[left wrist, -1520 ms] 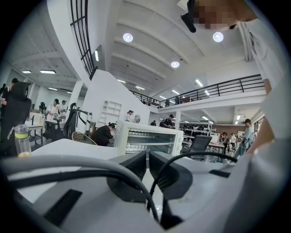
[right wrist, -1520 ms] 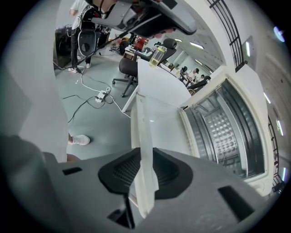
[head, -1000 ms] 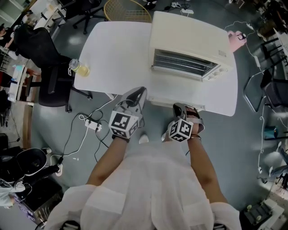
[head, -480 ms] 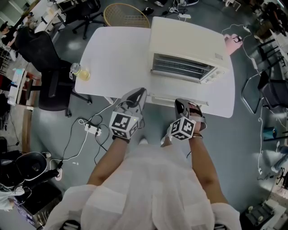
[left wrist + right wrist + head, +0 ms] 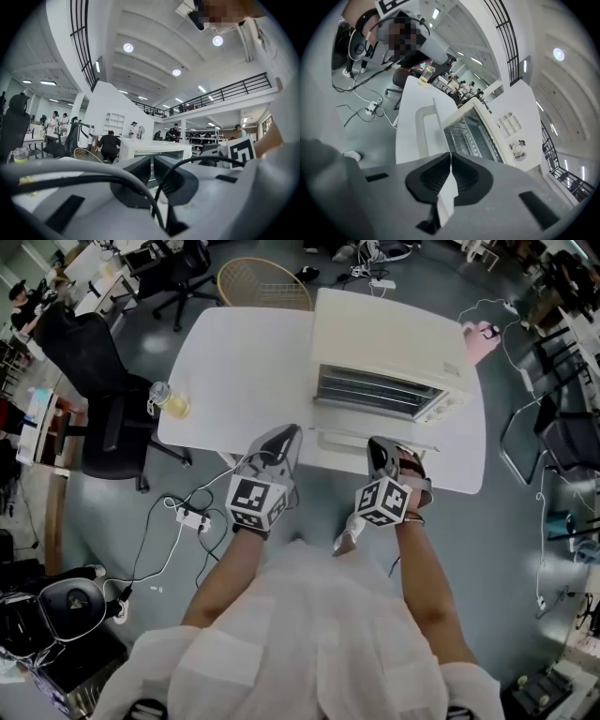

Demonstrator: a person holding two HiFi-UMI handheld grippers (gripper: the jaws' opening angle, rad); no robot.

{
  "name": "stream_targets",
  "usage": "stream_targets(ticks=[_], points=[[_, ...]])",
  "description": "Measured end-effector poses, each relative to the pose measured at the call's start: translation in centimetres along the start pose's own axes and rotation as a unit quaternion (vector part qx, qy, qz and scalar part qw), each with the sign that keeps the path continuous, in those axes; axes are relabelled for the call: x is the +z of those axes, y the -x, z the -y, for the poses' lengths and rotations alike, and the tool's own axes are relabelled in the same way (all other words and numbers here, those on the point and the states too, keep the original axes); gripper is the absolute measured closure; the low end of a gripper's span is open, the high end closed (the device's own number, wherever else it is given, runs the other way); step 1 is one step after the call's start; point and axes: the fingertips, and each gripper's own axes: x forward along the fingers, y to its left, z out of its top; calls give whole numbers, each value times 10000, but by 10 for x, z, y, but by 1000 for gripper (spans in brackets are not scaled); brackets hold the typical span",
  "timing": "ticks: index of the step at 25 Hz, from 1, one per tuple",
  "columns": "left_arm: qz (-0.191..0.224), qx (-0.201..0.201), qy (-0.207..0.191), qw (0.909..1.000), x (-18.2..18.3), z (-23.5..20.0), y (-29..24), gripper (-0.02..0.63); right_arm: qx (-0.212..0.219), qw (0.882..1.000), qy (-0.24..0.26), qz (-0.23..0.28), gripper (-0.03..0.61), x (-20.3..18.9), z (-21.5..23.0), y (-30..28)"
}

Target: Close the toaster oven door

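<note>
- The toaster oven (image 5: 389, 343), cream-coloured, sits on the right half of a white table (image 5: 234, 362). Its door (image 5: 336, 439) is open, folded down toward me at the table's near edge, and the wire racks inside are exposed.
- My right gripper (image 5: 379, 446) is at the door's near, free edge, pointing down and away from me. Its jaws have just been closing and their tips now meet. A thin pale strip sits between them, which I judge to be the door's lip, pinched.
- My left gripper (image 5: 286, 435) hovers just left of the door, near the table's near edge. Its jaws stand a narrow slit apart and hold nothing; the oven shows through the slit.
- The step in hand, as I judge it, is swinging the door up on its hinge. With the cavity this exposed, most of the swing is still to come.
- I should carry the lip in an arc, up first and then toward the far side, following the hinge along the oven's lower front. A straight push could slide the oven across the table.
- The lip is thin, so the squeeze must stay firm, or the door could slip out and drop back.
- The wrist should tilt with the door as it rises.
- The left gripper should stay out of the door's path.
- I should release only once the door sits flush.
</note>
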Motion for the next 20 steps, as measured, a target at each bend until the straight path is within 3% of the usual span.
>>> stream_targets(ticks=[20], points=[[67, 241, -76, 9997, 19, -16, -27, 594, -328, 9993, 60, 138, 574, 15, 71, -28]])
